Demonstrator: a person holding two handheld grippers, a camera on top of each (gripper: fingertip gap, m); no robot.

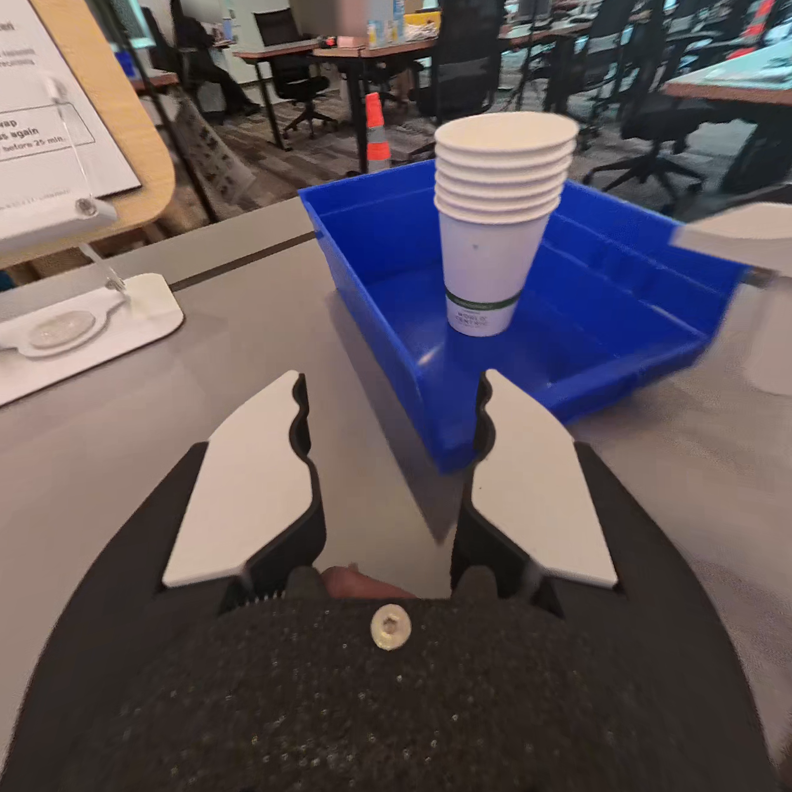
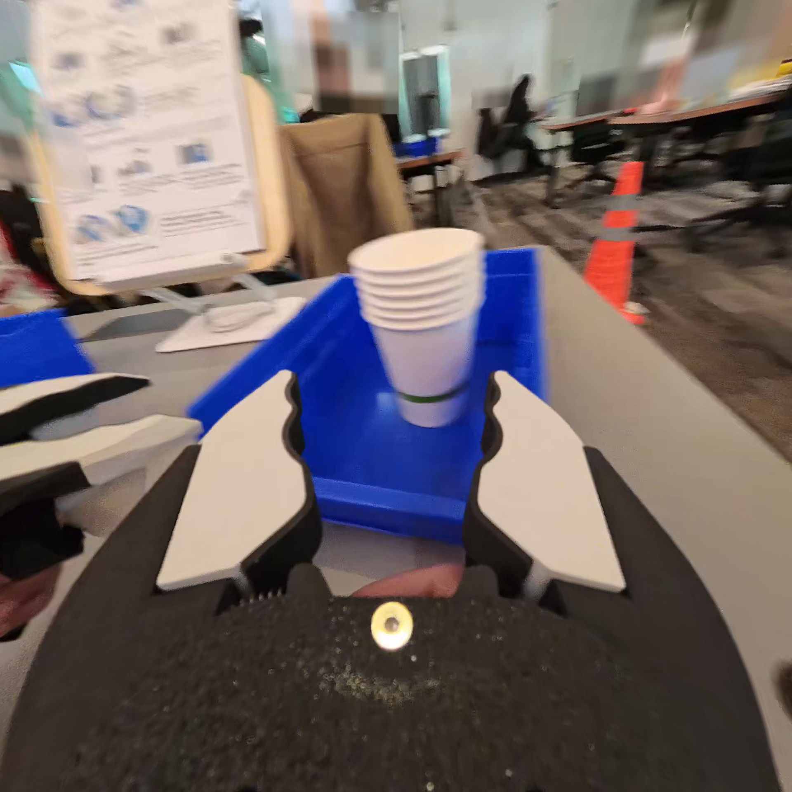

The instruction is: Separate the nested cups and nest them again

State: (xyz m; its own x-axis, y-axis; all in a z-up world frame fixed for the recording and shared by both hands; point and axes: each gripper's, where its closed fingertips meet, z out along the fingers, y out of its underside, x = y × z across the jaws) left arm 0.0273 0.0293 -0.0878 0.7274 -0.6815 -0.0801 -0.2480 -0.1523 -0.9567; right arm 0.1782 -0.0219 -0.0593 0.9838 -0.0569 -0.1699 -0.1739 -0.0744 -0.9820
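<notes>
Ahead of both spread, empty claws, nested cups stand in a blue bin

The right wrist view is motion-blurred; the left claw is cut off (left edge) there.

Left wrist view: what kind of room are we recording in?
Most likely an open-plan office or lab. Behind the grey table stand rows of desks with black office chairs, and an orange traffic cone sits on the carpeted floor. The cup stack stands in a blue bin.
</notes>
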